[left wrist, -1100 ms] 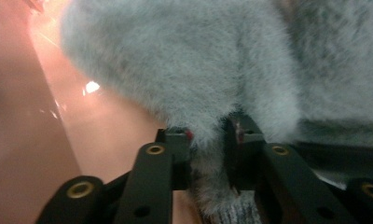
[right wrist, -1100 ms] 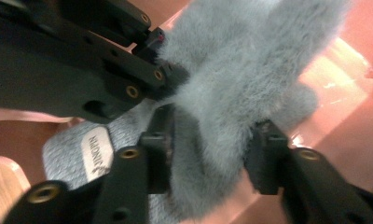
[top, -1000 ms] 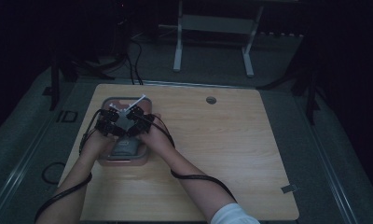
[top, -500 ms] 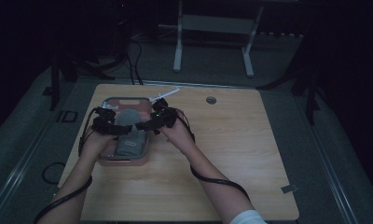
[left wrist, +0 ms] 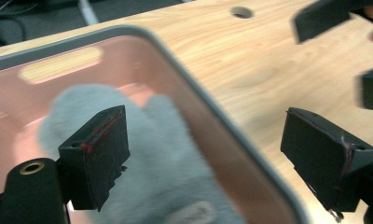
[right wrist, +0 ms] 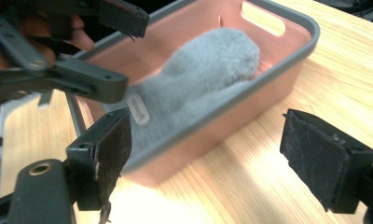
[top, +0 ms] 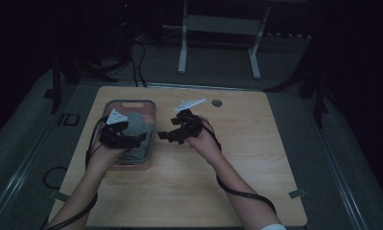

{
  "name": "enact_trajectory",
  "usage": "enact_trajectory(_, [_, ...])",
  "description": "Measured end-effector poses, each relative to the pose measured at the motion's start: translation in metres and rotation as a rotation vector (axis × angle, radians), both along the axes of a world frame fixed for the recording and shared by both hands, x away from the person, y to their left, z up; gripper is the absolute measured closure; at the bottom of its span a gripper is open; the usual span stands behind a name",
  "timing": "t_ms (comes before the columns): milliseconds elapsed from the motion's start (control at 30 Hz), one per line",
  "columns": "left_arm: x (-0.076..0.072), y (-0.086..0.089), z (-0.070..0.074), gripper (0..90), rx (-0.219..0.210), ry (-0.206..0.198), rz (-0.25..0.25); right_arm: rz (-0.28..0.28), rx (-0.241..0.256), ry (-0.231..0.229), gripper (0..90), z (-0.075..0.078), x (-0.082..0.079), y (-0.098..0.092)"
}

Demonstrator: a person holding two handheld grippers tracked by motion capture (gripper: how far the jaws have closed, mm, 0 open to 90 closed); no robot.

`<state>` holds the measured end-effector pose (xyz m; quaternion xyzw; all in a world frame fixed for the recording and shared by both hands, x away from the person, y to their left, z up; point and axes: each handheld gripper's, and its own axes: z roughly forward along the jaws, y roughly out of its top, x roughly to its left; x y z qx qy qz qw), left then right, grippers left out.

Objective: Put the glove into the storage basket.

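- Mitten (right wrist: pixel 194 79), grey and fuzzy, lies inside the pink bin (top: pixel 149 143) at the table's (top: pixel 256 167) 9 o'clock side in the high view.
- Long axis runs along the bin's length, 12 to 6 o'clock in that view; which end is the cuff I cannot tell, though a pale tag sits toward the near end.
- Left gripper (top: pixel 132 140) hovers over the bin's right rim, jaws wide apart, holding nothing.
- Right gripper (top: pixel 173 135) hangs just beside the bin at its 3 o'clock, jaws also apart and empty.
- Step, as I judge it: mitten placed, hands clear. Next calls for either withdrawing or regrasping.
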<state>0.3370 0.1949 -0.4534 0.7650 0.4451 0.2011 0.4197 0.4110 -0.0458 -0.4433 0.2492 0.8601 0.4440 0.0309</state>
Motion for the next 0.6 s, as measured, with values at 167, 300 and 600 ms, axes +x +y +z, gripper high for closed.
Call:
enact_trajectory(167, [-0.013,-0.017,0.004,15.6,-0.026,-0.018,-0.064,0.009,-0.021,-0.021,16.3,-0.002,-0.006,-0.017])
enact_trajectory(300, [-0.023,-0.033,0.004,15.7,-0.031,-0.029,-0.127,0.001,-0.024,-0.024,16.3,-0.005,-0.011,-0.032])
enact_trajectory(600, [-0.039,-0.058,-0.002,15.7,-0.063,-0.039,-0.229,0.001,-0.029,-0.028,16.3,-0.016,-0.021,-0.062])
